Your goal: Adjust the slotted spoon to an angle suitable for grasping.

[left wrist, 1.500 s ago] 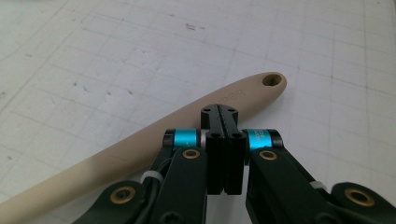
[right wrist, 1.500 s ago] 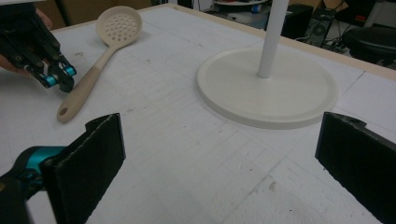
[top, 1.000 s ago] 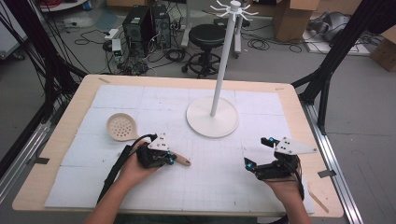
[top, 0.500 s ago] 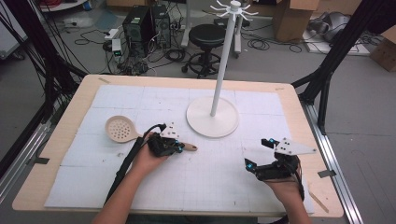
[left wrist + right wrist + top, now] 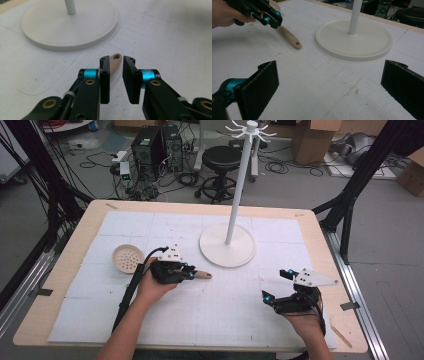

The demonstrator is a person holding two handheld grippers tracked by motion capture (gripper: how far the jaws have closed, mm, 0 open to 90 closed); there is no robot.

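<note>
A beige skimmer spoon lies on the white mat, its perforated bowl (image 5: 127, 258) at the left and its handle (image 5: 202, 275) pointing right toward the stand. My left gripper (image 5: 191, 272) sits low over the handle. In the left gripper view (image 5: 116, 60) its jaws stand a little apart; the handle tip (image 5: 114, 65) shows in the gap and slants away behind the left jaw. I see no pinch on it. My right gripper (image 5: 275, 285) rests at the front right, jaws wide open (image 5: 329, 75) and empty. The handle (image 5: 290, 38) lies far ahead of it.
A white hanger stand rises from a round base (image 5: 227, 245) behind the mat's middle, its pole (image 5: 235, 195) ending in a hooked crown. The base (image 5: 70, 25) lies just beyond the handle tip. A thin wooden stick (image 5: 342, 335) lies at the table's front right edge.
The left gripper moved forward and right along the handle, and the handle tip swung away from the person toward the stand base. The bowl barely shifted. The right gripper stayed put.
</note>
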